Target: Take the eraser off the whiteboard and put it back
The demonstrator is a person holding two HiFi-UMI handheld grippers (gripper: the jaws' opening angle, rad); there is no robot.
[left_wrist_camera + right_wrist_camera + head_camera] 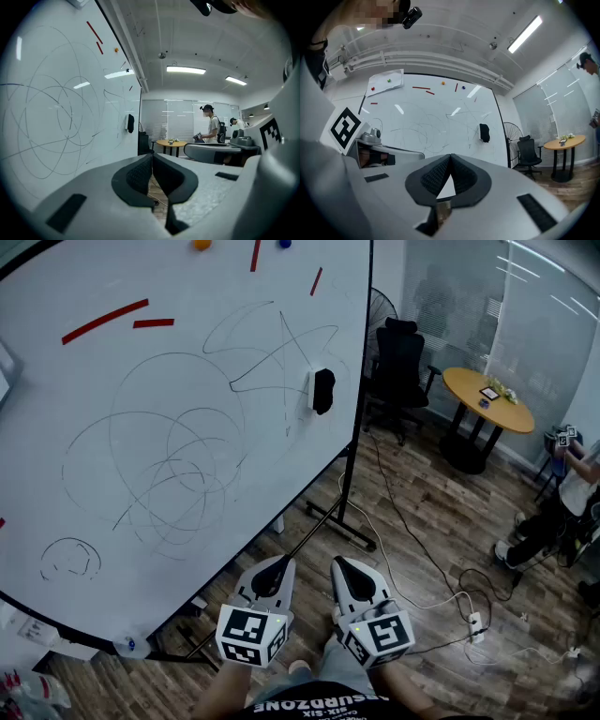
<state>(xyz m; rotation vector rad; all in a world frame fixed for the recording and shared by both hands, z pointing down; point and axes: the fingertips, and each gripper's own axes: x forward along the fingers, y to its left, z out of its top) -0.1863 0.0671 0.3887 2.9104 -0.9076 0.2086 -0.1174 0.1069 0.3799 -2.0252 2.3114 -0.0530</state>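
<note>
The eraser (322, 390) is sitting upright near the whiteboard's (141, 456) right edge. The left gripper (279, 565) and right gripper (340, 565) are hanging well short of the whiteboard, jaws pressed together on nothing. The right gripper is probably lying slightly nearer.

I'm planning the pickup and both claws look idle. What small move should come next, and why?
Probably raise the right claw toward the eraser and begin opening it. Its jaws are shut and empty, held low and away from the whiteboard, while the eraser clings near the board's right edge.
</note>
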